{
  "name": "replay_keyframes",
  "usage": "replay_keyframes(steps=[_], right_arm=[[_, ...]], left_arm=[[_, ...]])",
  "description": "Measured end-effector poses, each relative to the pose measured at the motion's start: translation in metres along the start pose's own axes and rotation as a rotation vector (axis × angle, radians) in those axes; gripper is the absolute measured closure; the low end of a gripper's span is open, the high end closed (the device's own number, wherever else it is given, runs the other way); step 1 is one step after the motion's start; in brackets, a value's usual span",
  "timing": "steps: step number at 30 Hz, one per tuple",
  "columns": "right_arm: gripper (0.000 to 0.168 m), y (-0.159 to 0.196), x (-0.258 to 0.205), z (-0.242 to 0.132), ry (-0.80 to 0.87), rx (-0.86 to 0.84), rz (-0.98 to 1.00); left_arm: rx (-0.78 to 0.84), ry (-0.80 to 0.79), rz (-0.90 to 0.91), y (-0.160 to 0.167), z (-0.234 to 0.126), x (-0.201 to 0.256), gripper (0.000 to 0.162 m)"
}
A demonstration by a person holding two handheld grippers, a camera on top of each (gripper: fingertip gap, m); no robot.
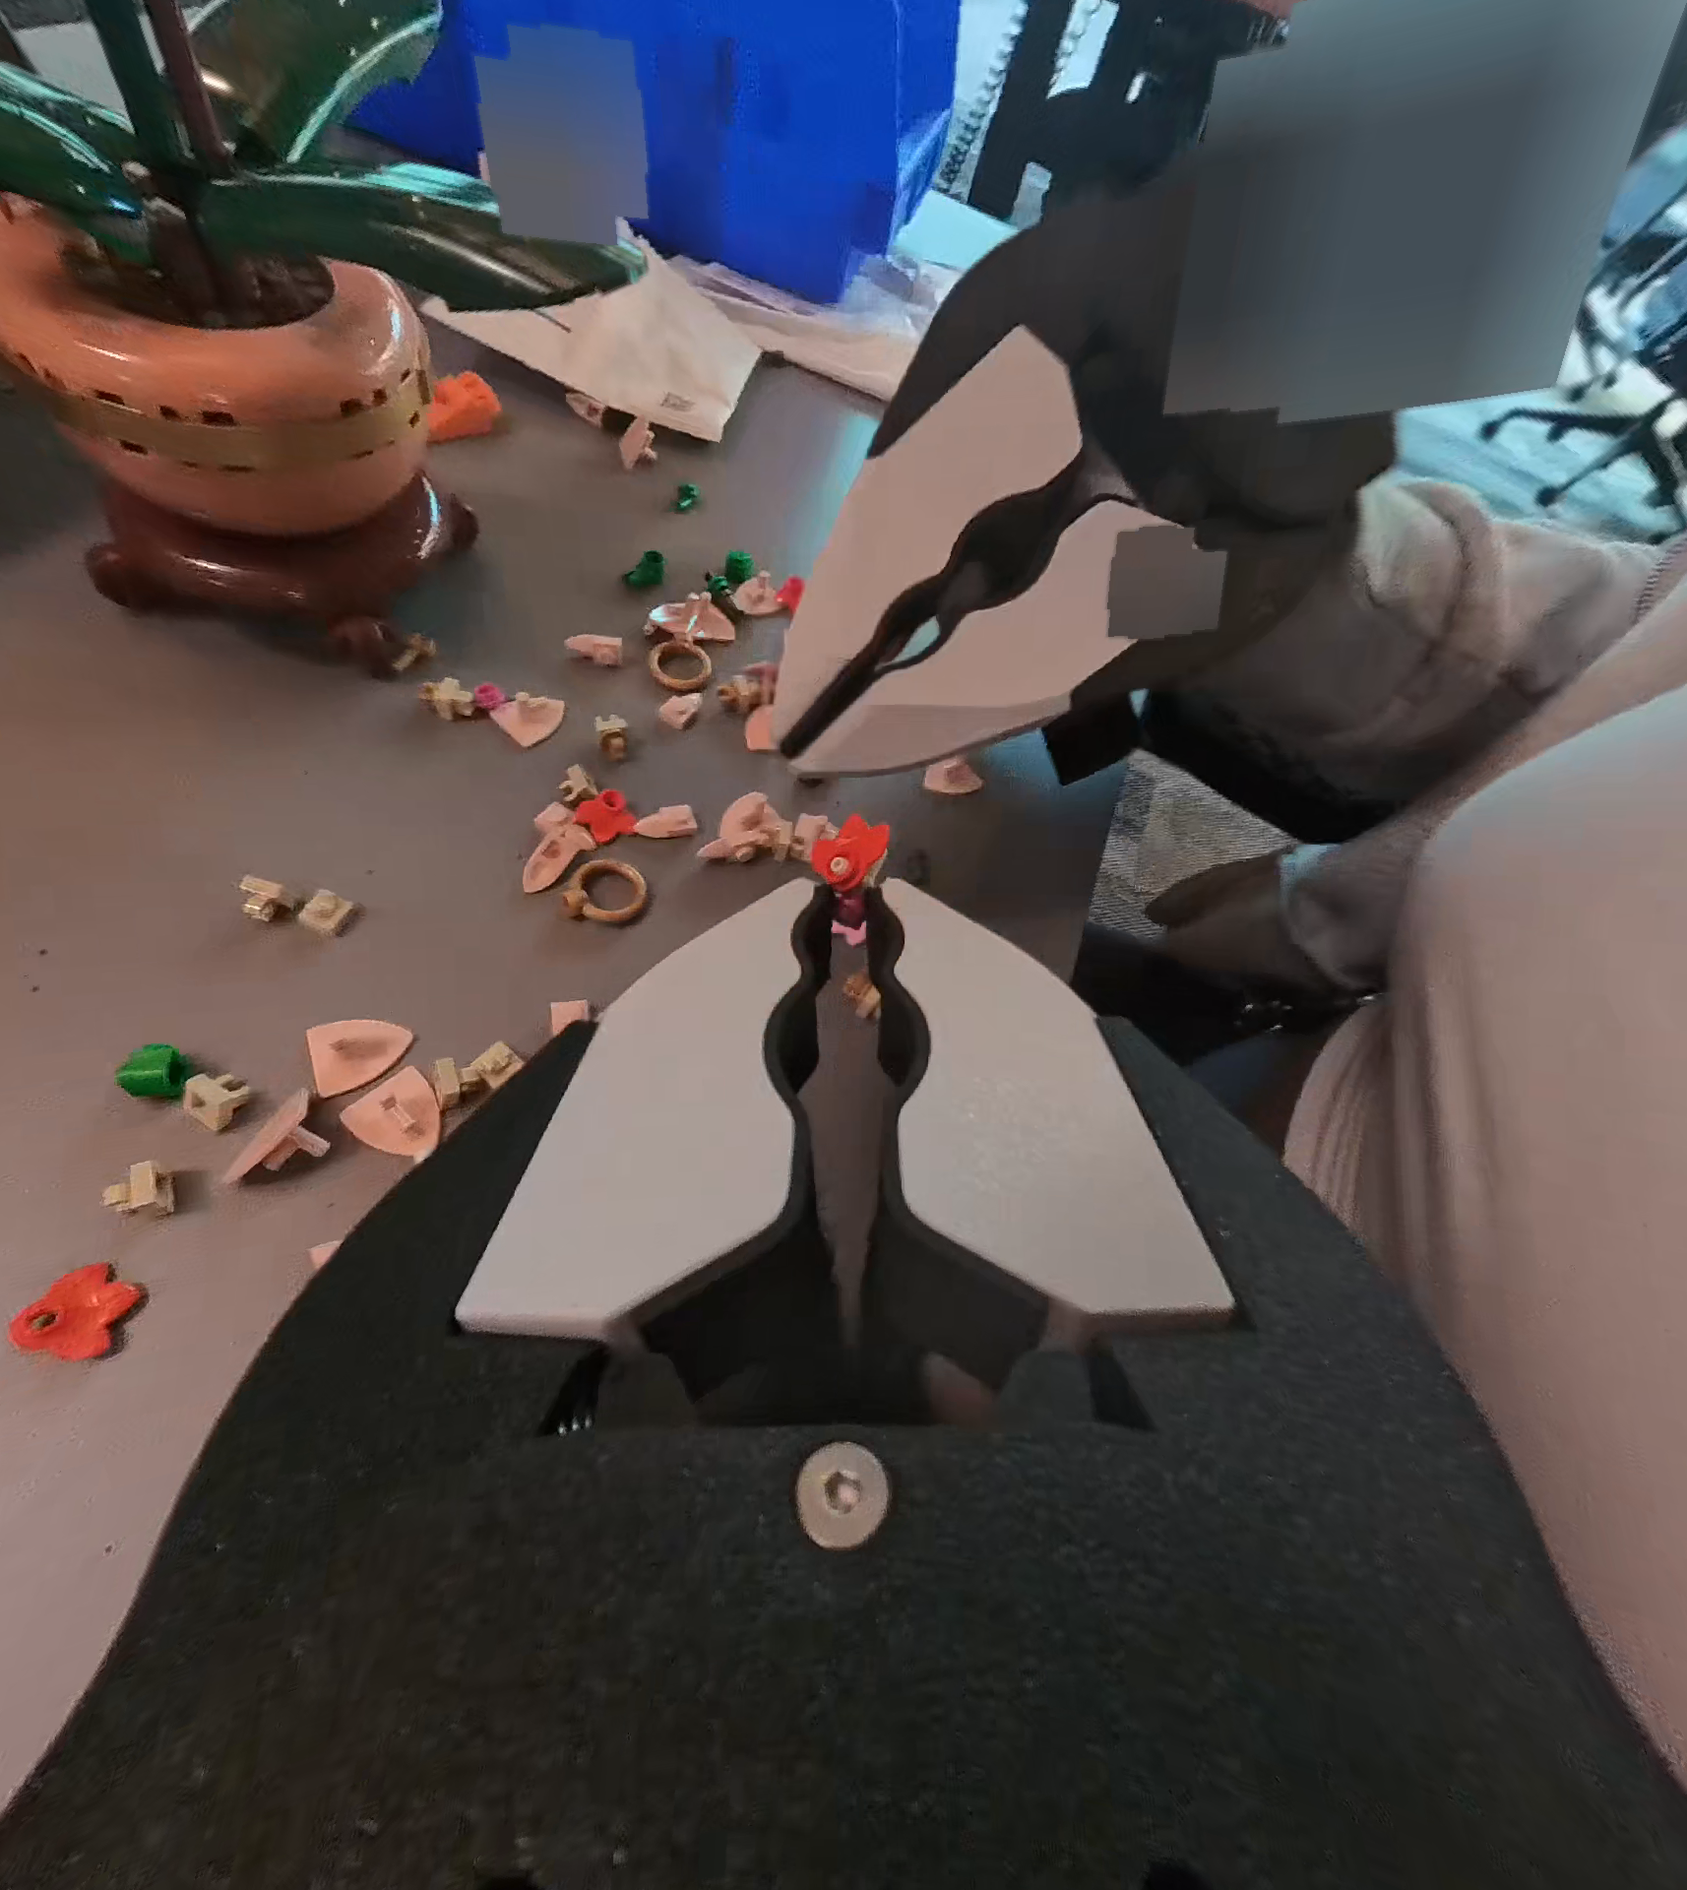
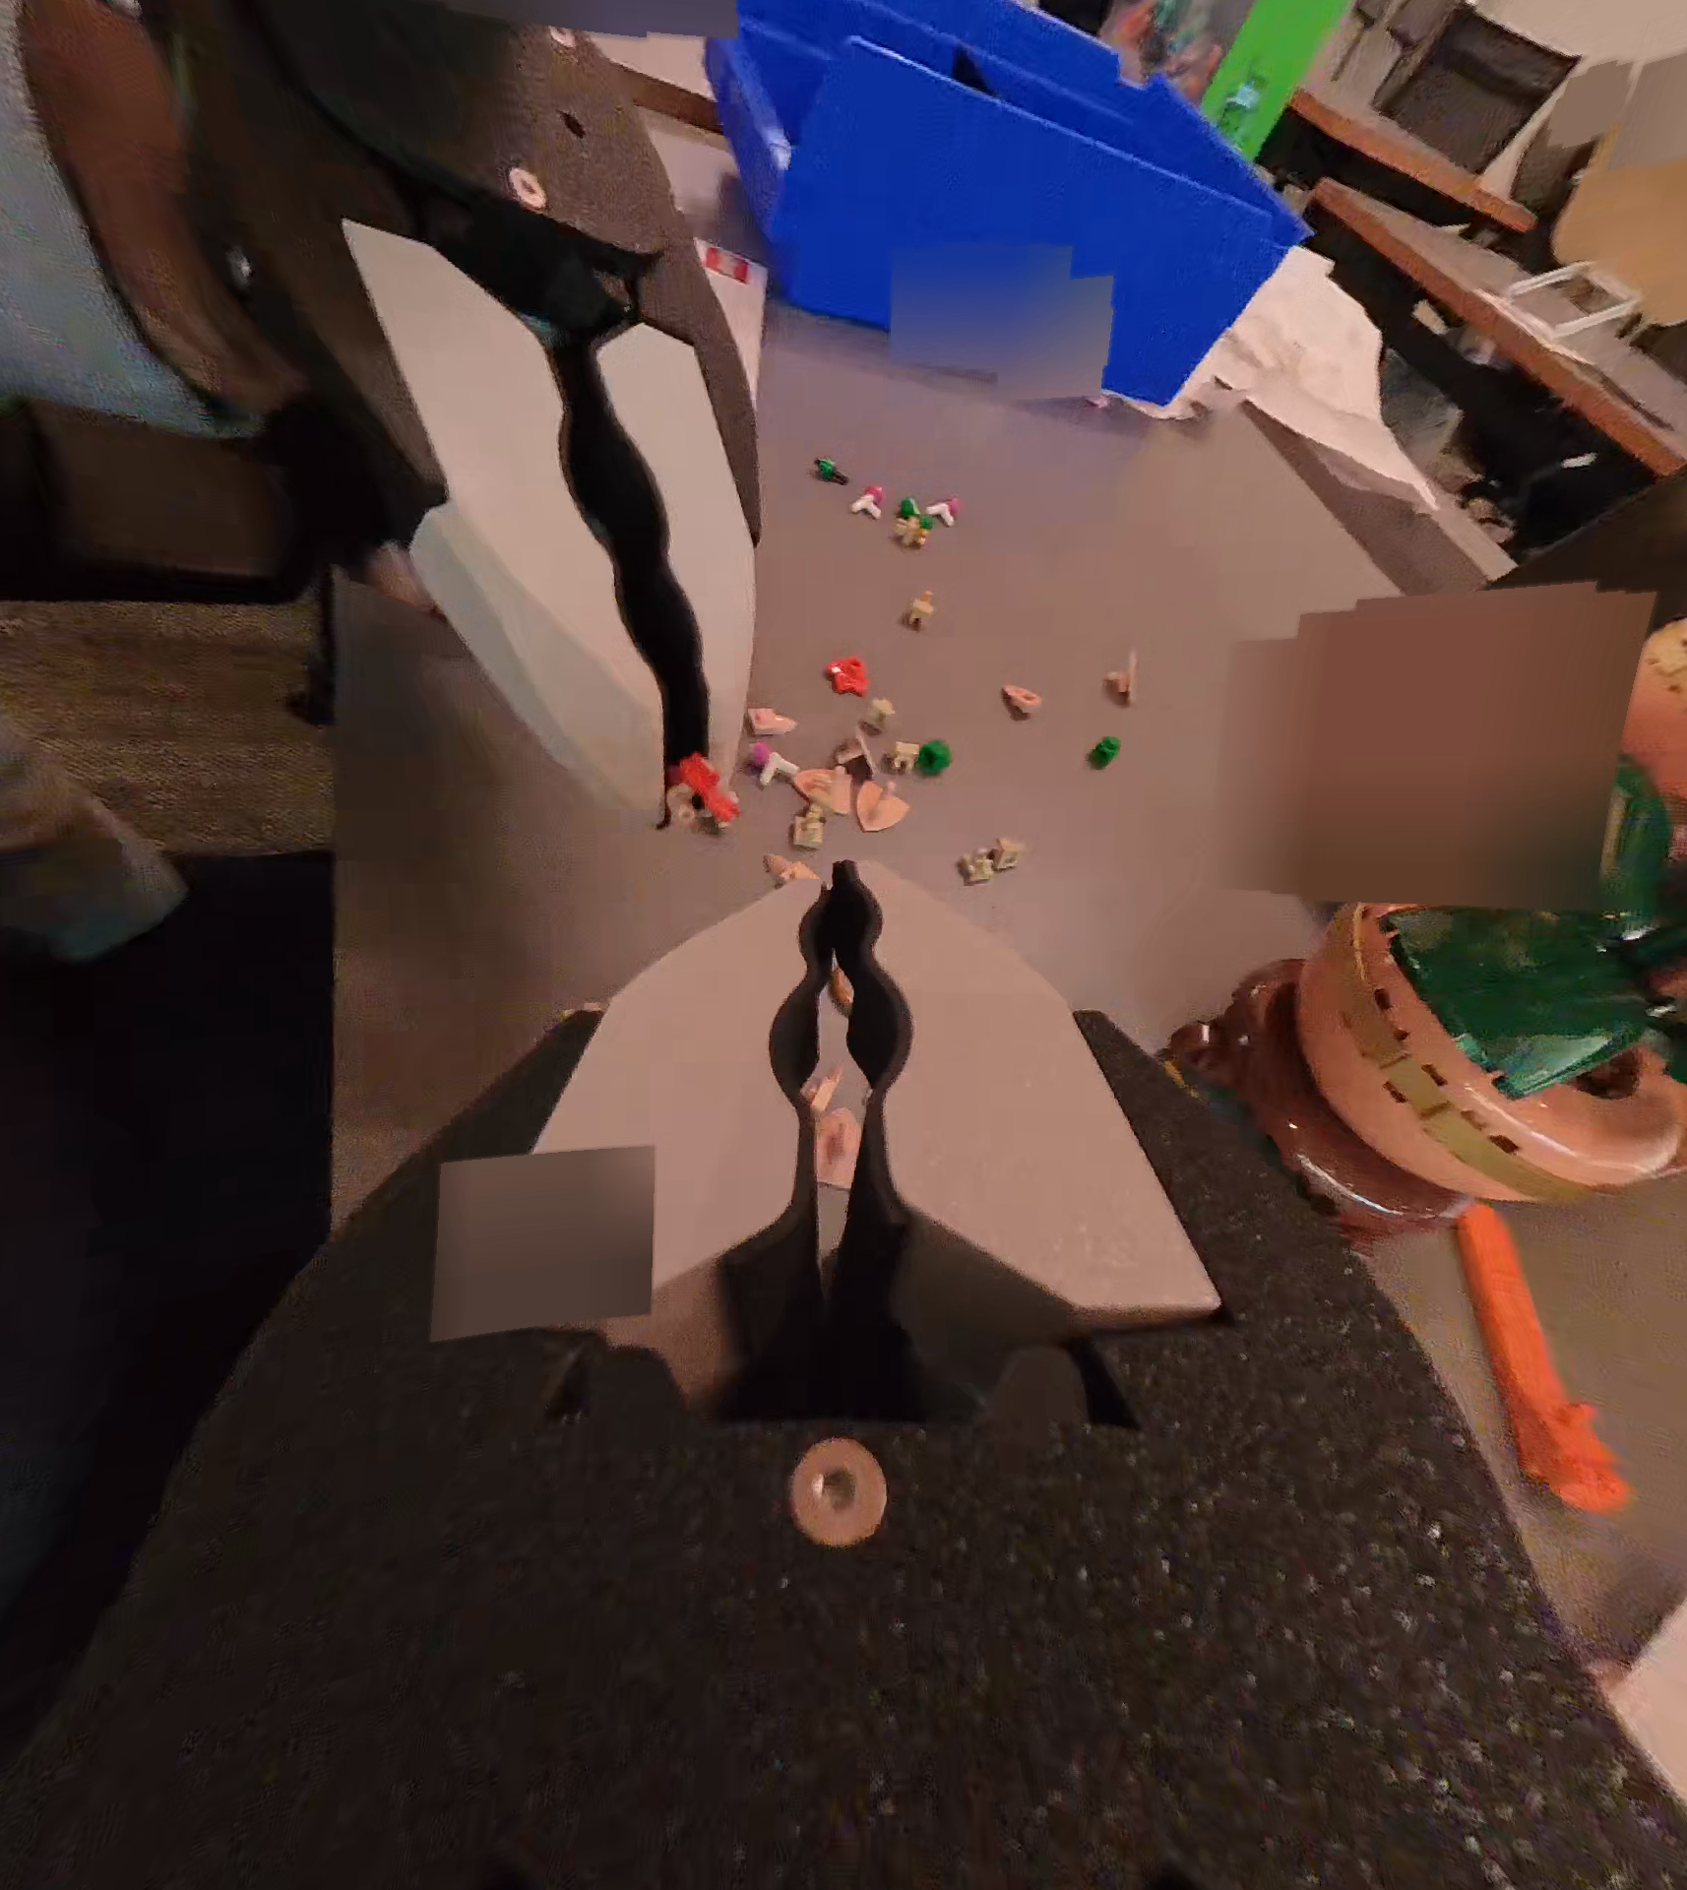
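My left gripper (image 1: 855,890) is shut on a small brick assembly: a red flower piece (image 1: 850,849) on a pink stud piece (image 1: 848,913), held just above the grey table (image 1: 154,767). It also shows in the right wrist view (image 2: 691,793), with the red piece (image 2: 701,782) at its tips. My right gripper (image 2: 845,878) is shut with nothing seen between its tips. In the left wrist view it (image 1: 790,745) points down at the table, just beyond the left gripper. Loose pink petal pieces (image 1: 359,1053), tan rings (image 1: 607,888) and green studs (image 1: 152,1072) lie around both.
A brick-built plant in a pink pot (image 1: 236,399) stands at the far left, close on the right in the right wrist view (image 2: 1494,1105). A blue bin (image 1: 747,133) and white paper bags (image 1: 655,348) sit behind. An orange brick separator (image 2: 1525,1360) lies by the pot. A person's sleeve (image 1: 1535,1023) is at right.
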State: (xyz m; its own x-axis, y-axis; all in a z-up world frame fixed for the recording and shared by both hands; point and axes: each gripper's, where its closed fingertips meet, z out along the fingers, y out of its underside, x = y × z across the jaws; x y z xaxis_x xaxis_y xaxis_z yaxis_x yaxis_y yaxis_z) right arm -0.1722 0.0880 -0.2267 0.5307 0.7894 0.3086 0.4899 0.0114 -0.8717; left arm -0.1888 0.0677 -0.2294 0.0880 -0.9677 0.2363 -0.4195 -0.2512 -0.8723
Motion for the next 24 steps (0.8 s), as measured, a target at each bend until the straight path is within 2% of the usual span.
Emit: replay_keyframes(steps=[2, 4, 6, 9, 13, 16, 19, 24], right_arm=[[0.168, -0.004, -0.01, -0.004, -0.128, 0.06, 0.037], [0.151, -0.013, -0.018, -0.008, -0.249, 0.13, 0.098], [0.15, -0.023, -0.02, -0.012, -0.334, 0.177, 0.127], [0.16, -0.031, -0.022, -0.015, -0.361, 0.198, -0.01], [0.156, -0.03, -0.033, -0.016, -0.415, 0.156, -0.21], [0.157, -0.038, -0.036, -0.017, -0.416, 0.193, -0.261], [0.162, -0.036, -0.04, -0.017, -0.43, 0.175, -0.319], [0.162, -0.033, -0.041, -0.018, -0.459, 0.142, -0.396]], left_arm=[[0.029, 0.067, -0.012, -0.004, -0.006, 0.005, 0.156], [0.052, 0.122, -0.029, -0.009, -0.01, 0.009, 0.156], [0.046, 0.179, -0.045, -0.01, -0.01, 0.015, 0.156], [0.019, 0.225, -0.039, -0.008, -0.009, 0.022, 0.156], [0.042, 0.318, -0.087, -0.014, -0.012, 0.031, 0.156], [0.017, 0.323, -0.085, -0.012, -0.011, 0.031, 0.156], [-0.004, 0.329, -0.077, -0.01, -0.012, 0.032, 0.156], [-0.049, 0.376, -0.056, -0.007, -0.012, 0.038, 0.156]])
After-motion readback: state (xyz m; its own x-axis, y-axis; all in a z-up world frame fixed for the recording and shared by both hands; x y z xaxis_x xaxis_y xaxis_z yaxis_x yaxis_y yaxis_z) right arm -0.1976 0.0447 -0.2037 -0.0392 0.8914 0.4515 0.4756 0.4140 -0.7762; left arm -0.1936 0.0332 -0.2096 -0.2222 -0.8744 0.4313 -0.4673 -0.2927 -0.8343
